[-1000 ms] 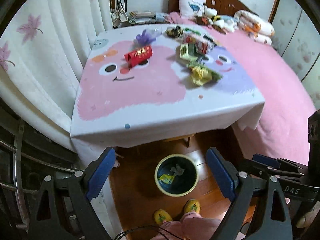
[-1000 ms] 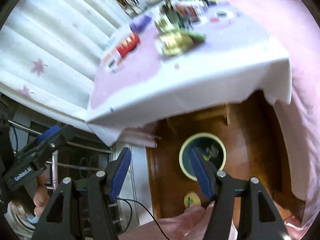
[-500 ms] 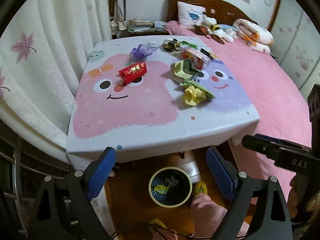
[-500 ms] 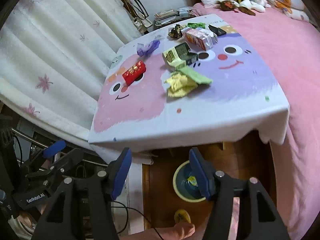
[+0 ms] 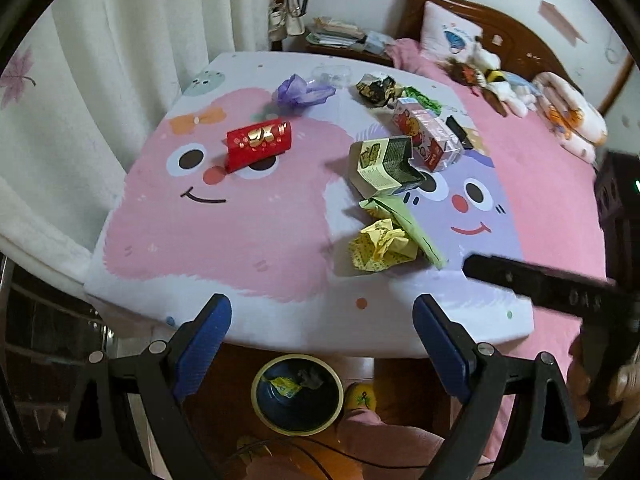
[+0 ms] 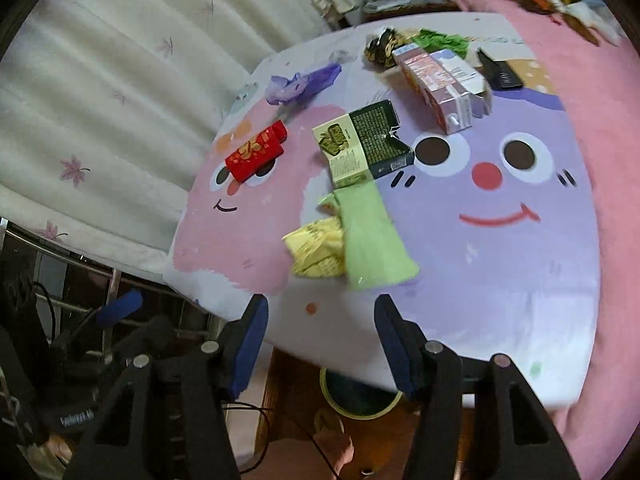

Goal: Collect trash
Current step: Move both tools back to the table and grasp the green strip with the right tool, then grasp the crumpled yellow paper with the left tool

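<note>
Both grippers are empty and spread wide here, nothing between the jaws of either one. The left gripper [image 5: 322,338] hangs at the near edge of the table [image 5: 280,320], and the right gripper [image 6: 320,338] sits at that same near edge, just short of the crumpled yellow wrapper [image 6: 316,250]. Using that yellow wrapper as the anchor: a light green flat packet [image 6: 370,238] lies touching it on the right and partly overlaps it, and right behind those two is an opened green-and-white carton [image 6: 360,146]. Further back from the wrapper there's a pink drink carton [image 6: 440,80] lying on its side, with a black-and-gold crumpled wrapper [image 6: 382,46] and a green crinkled wrapper [image 6: 440,42] beyond it near the far edge. Off to the wrapper's left and back is a red packet [image 6: 256,150] with gold print, well apart from it, and a purple plastic bag [image 6: 302,82] behind that. The trash bin [image 5: 297,394] stands on the floor below the near table edge, in front of the wrapper, with a couple of scraps already inside, one of them yellow.
</note>
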A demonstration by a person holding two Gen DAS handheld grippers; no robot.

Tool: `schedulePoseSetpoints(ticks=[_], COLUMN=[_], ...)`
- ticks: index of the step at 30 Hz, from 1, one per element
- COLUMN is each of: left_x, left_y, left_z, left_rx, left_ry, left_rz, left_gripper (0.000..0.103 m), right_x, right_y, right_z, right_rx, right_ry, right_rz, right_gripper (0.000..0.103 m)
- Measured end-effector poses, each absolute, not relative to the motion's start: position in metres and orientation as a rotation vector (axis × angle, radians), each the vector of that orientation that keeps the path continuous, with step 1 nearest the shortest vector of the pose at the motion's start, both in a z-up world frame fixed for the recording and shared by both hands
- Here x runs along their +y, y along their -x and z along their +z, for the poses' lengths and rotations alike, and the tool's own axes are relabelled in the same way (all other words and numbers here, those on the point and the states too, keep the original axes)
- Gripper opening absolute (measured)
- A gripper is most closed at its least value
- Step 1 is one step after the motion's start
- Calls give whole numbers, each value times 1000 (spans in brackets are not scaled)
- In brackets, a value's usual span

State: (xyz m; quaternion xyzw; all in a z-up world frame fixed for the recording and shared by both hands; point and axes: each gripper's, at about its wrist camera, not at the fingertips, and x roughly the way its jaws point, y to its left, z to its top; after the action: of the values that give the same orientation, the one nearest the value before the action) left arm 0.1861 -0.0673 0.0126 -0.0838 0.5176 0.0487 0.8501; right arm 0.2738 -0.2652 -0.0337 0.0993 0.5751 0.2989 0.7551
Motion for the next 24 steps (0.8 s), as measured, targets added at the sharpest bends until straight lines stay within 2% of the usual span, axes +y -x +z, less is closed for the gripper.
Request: schedulePoseSetpoints(ticks=[14,15,17,19,22,24], left_x=[-70,-70,-70,-70,-72,-74], left_y=[-211,-213,-217,-221,-228,-235], left_z=[-35,-37,-42,-46,-52,-55], left_rx=[1198,1202,1211,1218,1227,1232], left_ry=[311,318,336,352,368,376], left_rz=[210,213,217,217,213,207], left_gripper=[91,91,91,91,91,91], right_x=[-227,-224,-222,-223,-228,-235], right_y=[-355,-356,-358,-358,-361,-364], right_z=[-104,-109,-115,-116,-114,-113], right_rx=[1428,1442,1468,1465,1466,1467], right_ry=[-151,-142,-165,-187,-210,-225], right_rz=[738,745,779,803,821,813], right_gripper=[54,47,43,32,23,22])
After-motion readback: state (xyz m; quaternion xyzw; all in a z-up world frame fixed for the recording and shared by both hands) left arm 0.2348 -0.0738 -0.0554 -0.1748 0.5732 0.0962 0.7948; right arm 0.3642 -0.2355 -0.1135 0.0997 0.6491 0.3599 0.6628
